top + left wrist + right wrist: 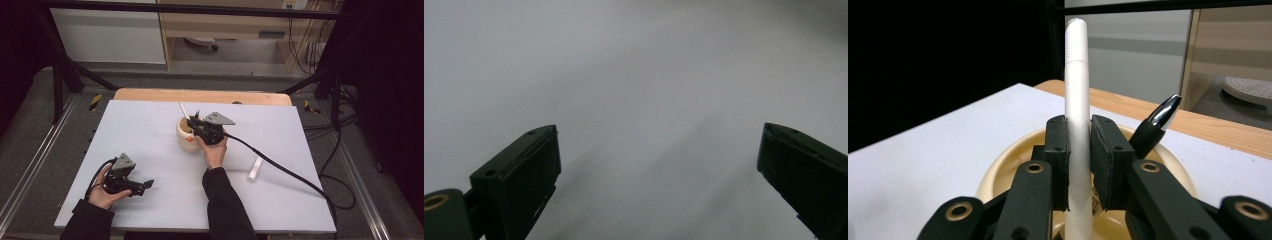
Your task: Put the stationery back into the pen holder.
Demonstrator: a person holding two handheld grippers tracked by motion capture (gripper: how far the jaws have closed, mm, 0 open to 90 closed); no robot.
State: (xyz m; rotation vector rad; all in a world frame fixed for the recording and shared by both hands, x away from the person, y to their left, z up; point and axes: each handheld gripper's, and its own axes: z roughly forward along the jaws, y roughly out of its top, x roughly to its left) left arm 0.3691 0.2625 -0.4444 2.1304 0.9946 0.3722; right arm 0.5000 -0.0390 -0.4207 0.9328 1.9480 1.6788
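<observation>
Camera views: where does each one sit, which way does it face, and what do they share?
High view: above the person's side, facing forward-down on the table; both forearms show.
Left gripper view: on the left hand-held gripper, facing bare tabletop; jaws apart.
Right gripper view: on the right hand-held gripper, clamping a white pen over the cream cup.
Shared: pen and cup, high and right gripper views.

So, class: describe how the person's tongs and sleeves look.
Both tongs, left and right, are black, each topped by a grey three-cornered plate. Brass-ringed holes mark the arms. A black cable trails from the right one. Both sleeves are dark.
</observation>
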